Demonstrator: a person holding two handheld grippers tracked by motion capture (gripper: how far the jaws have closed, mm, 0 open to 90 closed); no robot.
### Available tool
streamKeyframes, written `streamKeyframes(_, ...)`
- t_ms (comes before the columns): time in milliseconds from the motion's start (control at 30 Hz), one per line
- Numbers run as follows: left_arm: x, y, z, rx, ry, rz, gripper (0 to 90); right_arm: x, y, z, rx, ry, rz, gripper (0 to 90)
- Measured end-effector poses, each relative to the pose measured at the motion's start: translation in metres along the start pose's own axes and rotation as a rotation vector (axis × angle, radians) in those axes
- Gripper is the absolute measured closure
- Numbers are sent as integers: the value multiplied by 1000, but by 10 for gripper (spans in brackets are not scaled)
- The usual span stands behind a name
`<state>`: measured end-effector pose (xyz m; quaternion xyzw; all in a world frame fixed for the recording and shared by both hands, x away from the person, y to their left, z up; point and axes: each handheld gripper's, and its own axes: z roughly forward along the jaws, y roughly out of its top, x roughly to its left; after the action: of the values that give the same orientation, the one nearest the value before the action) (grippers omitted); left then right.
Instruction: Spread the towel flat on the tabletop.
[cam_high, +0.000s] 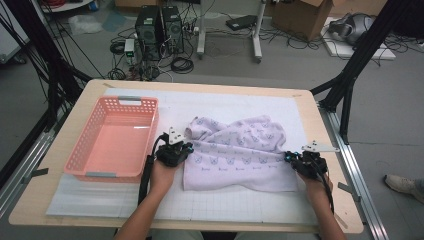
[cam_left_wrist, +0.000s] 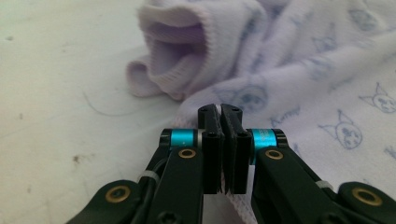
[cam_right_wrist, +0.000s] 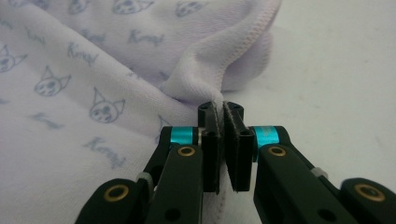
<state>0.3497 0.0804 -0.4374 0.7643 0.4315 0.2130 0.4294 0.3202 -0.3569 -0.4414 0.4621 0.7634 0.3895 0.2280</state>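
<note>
A pale wooden surface (cam_high: 320, 150) carries a white gridded mat (cam_high: 240, 205) that covers most of its top. On the mat lies a lilac towel (cam_high: 240, 150) printed with small cat faces, rumpled and partly folded over itself near the middle of the surface, a little to the right. The left gripper (cam_high: 189, 148) sits at the towel's left edge with its jaws pressed together on the hem; in the left gripper view the white-stitched edge of the towel (cam_left_wrist: 327, 93) runs between the closed pads of the left gripper (cam_left_wrist: 219, 109), with a rolled fold of cloth just beyond. The right gripper (cam_high: 287, 156) is at the towel's right edge, likewise clamped; in the right gripper view a pinch of the towel (cam_right_wrist: 93, 84) rises from between the closed pads of the right gripper (cam_right_wrist: 219, 106). To the left of the towel, near the left gripper, stands a pink plastic basket (cam_high: 82, 150) with perforated walls. Beyond the far edge of the surface the grey floor holds two black computer towers (cam_high: 160, 30), loose coils of cable (cam_high: 182, 64), the white legs of a stand (cam_high: 257, 35) and a cardboard box (cam_high: 302, 17). Black frame struts (cam_high: 350, 75) rise at the right and left of the surface.
</note>
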Motion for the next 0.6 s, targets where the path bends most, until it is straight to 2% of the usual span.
streamKeyframes(33,1,1,3,-15,15,-6,868,-2,1,2,-1,-3,9,857)
streamKeyframes(133,4,5,13,-25,60,9,868,-4,4,10,-6,-33,6,860)
streamKeyframes(200,6,7,19,-24,66,-15,867,-4,6,15,-4,-49,15,860)
streamKeyframes(267,6,6,19,-21,43,-52,846,-4,6,17,6,-53,21,850)
streamKeyframes(300,5,5,18,-12,22,-50,787,-4,6,17,8,-51,25,824)
streamKeyframes(367,3,3,11,-7,-3,-44,609,-5,5,12,3,-51,50,698)
streamKeyframes(400,2,3,8,8,-28,-50,553,-6,4,8,-15,-49,54,660)
streamKeyframes(433,0,2,3,11,-43,-36,519,-7,4,3,-31,-36,73,622)
streamKeyframes(467,-2,-1,-3,-3,-39,-17,495,-8,3,-1,-44,-30,92,592)
streamKeyframes(500,-4,-4,-8,-21,-45,-16,499,-9,1,-6,-51,-27,100,578)
streamKeyframes(600,-9,-13,-18,-5,-84,-24,482,-12,-5,-16,-62,-11,111,553)
